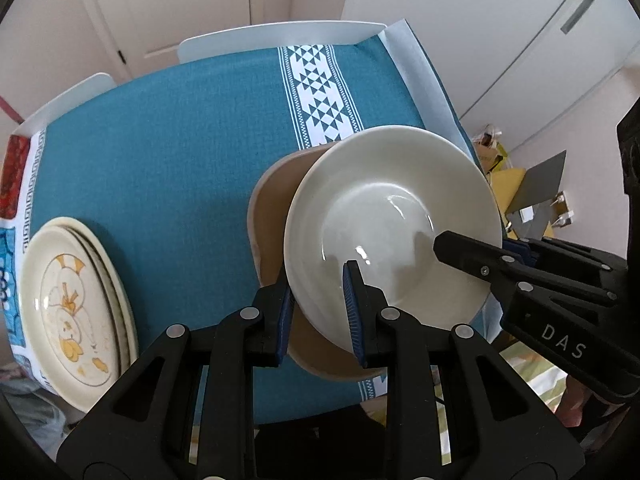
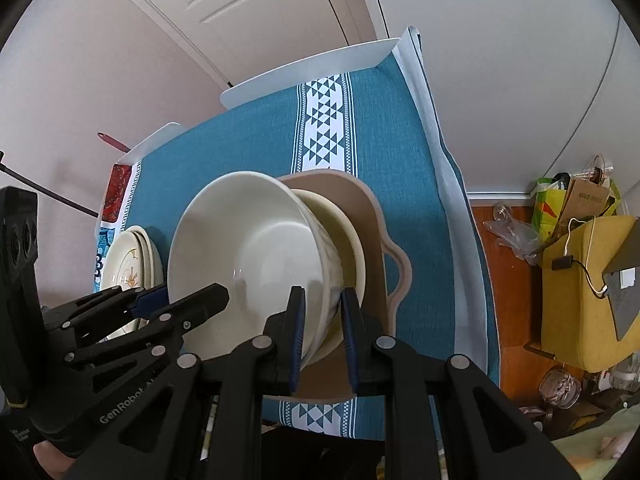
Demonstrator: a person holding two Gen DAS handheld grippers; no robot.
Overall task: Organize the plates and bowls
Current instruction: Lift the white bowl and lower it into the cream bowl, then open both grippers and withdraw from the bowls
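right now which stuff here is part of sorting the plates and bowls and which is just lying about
Part of the job:
- white bowl, gripped by left gripper and right gripper
- cream bowl beneath it
- tan tray
- stack of plates

Lying about:
- paper bags
- yellow box

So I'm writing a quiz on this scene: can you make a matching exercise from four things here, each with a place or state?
1. cream bowl
2. patterned plates
3. tan tray
4. tablecloth

a. stacked at the table's left edge
b. teal, white patterned band
c. under the bowl
d. rim clamped by both hand-held grippers

Pairs: 1-d, 2-a, 3-c, 4-b
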